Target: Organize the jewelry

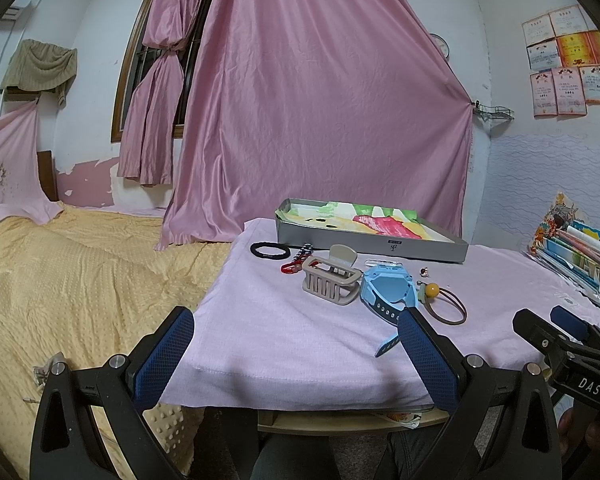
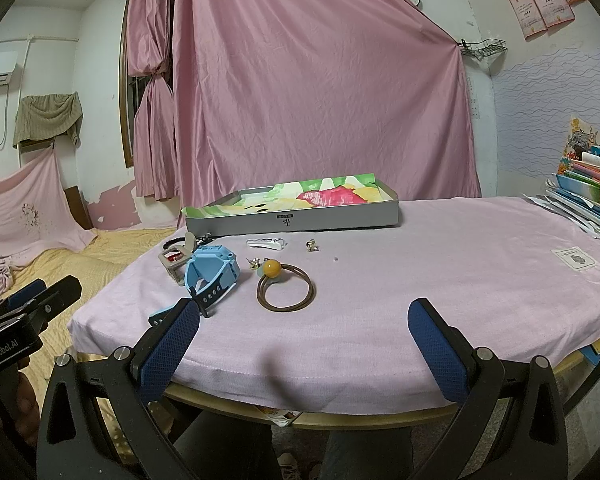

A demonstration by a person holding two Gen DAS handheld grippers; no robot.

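"DAS" reads on the right hand-held gripper (image 1: 548, 332), "GenRobot.AI" on the left hand-held gripper (image 2: 40, 296). Both hover level at the desk (image 2: 420, 280) edge, jaws spread wide, holding nothing. Ahead of them: blue watch (image 2: 210, 272), hair tie (image 2: 286, 286), claw clip (image 1: 330, 280), grey tray (image 2: 300, 220) beyond.

black tongs (image 1: 296, 344), blue textured pads (image 1: 168, 356)

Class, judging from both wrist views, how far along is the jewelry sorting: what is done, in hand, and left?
Done: nothing; the tray holds only its colourful paper lining. In hand: nothing; the left tongs and right tongs are open, short of the items. Left: the blue watch, brown hair tie, beige claw clip, black hair tie and small pieces lie on the pink cloth.
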